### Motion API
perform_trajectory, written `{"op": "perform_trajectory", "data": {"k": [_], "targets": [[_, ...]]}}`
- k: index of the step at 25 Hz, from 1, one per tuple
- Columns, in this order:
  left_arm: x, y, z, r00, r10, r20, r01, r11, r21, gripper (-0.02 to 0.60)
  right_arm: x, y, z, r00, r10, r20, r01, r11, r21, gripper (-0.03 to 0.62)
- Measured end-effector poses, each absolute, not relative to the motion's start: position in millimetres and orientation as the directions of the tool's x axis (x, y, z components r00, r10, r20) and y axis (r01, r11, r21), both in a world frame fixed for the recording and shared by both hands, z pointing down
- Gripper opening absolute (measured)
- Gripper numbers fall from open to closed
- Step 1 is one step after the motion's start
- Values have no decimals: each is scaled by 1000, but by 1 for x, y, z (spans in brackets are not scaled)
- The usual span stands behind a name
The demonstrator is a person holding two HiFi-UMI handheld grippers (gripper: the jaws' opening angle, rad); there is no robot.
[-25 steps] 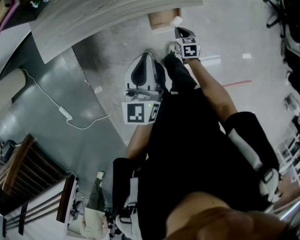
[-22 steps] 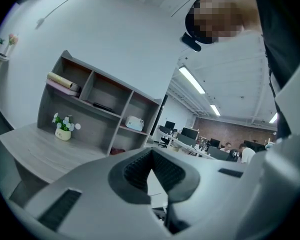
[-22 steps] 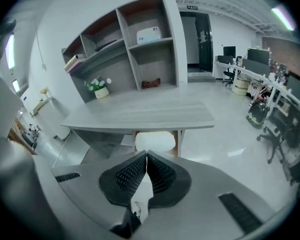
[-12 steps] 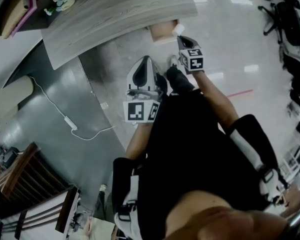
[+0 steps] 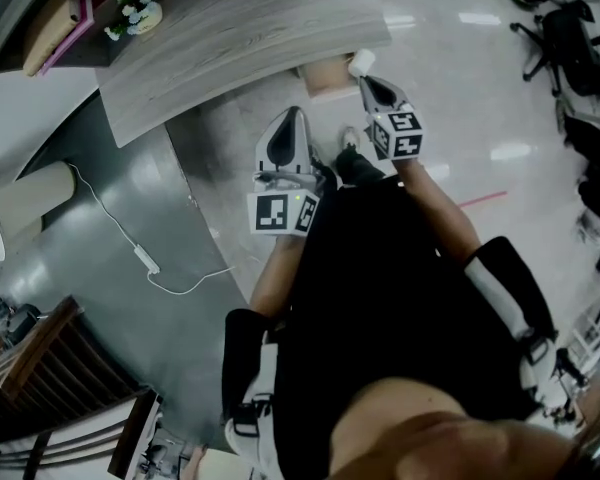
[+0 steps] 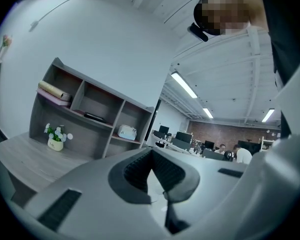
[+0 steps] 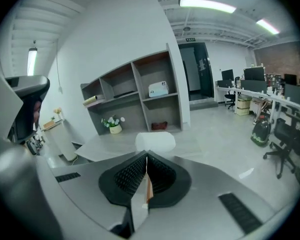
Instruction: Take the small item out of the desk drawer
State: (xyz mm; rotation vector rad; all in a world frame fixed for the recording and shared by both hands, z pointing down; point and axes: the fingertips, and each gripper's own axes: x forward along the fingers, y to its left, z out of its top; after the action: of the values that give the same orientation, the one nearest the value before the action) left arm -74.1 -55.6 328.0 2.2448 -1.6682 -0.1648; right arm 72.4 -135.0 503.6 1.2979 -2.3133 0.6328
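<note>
The head view shows the grey wooden desk (image 5: 230,28) at the top, with its brown drawer (image 5: 327,76) open below the edge. My right gripper (image 5: 364,76) is just right of the drawer, shut on a small white item (image 5: 358,63). In the right gripper view the same white item (image 7: 155,141) sits at the tips of the right gripper (image 7: 147,156). My left gripper (image 5: 290,128) hangs lower left of the drawer, shut with nothing in it. The left gripper (image 6: 151,153) faces the shelves in its own view.
A flower pot (image 5: 138,14) stands on the desk by the shelf unit (image 6: 85,114). A white cable with a power strip (image 5: 145,261) lies on the grey floor at left. Office chairs (image 5: 570,38) stand at the right, and dark wooden furniture (image 5: 40,368) at the lower left.
The head view has drifted, so the desk, drawer and both grippers sit lower in the picture. The right gripper still holds the white item beside the drawer.
</note>
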Motion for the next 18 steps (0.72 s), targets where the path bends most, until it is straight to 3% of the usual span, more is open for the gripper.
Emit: {"op": "perform_trajectory", "data": {"k": [18], "targets": [[-77, -62, 305, 299, -952, 64, -915, -267, 304, -3, 77, -120, 362, -551, -774, 312, -834, 522, -180, 6]]}}
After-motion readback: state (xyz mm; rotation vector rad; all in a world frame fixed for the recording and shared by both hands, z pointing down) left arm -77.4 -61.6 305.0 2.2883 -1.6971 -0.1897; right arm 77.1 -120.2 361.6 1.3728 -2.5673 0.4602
